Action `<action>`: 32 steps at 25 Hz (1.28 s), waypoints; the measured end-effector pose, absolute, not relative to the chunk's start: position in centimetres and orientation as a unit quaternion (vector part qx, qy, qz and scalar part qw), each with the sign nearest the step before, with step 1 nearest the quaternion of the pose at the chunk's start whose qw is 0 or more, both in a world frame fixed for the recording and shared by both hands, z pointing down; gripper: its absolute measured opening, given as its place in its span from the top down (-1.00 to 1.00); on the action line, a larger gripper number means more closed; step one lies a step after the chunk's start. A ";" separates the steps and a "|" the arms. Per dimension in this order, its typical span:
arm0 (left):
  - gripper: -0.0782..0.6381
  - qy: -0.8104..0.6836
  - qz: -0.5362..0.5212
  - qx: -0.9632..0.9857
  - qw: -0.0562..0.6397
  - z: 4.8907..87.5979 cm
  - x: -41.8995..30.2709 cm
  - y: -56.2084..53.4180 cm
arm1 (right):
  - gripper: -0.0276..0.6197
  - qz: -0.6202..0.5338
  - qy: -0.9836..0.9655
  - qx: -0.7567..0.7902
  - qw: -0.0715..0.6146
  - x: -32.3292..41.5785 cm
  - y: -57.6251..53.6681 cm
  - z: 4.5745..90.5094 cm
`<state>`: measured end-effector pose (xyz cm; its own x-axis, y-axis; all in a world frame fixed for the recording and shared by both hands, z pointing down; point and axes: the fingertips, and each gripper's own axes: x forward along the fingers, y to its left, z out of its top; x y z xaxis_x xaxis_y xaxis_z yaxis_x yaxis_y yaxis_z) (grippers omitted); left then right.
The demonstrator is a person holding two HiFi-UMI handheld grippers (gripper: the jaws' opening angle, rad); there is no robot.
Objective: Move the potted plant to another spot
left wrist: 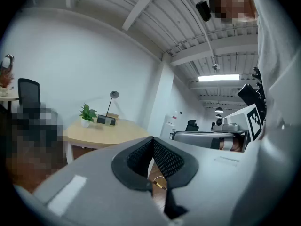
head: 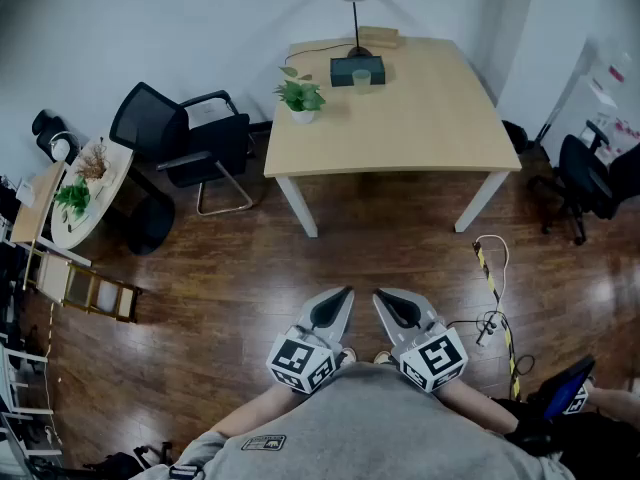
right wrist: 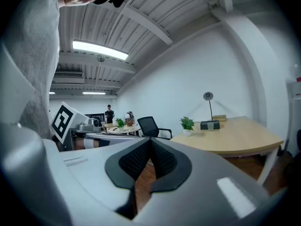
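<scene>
On the pale wooden desk [head: 420,118] across the room, the small green potted plant in a white pot [head: 300,99] stands near the left edge, well apart from the left gripper [head: 343,295] and right gripper [head: 381,296], whose closed, empty jaws could nudge it off unless opened first.

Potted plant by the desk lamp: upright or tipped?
Upright. The potted plant stands on its white pot near the table corner, leaves pointing up.
</scene>
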<state>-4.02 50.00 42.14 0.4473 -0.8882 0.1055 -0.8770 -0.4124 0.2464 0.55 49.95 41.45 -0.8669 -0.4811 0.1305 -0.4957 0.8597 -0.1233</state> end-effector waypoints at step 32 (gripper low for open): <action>0.78 -0.540 -0.033 0.826 0.159 43.2 -12.2 30.7 | 0.90 0.094 -0.955 0.275 0.066 -5.7 30.8 43.3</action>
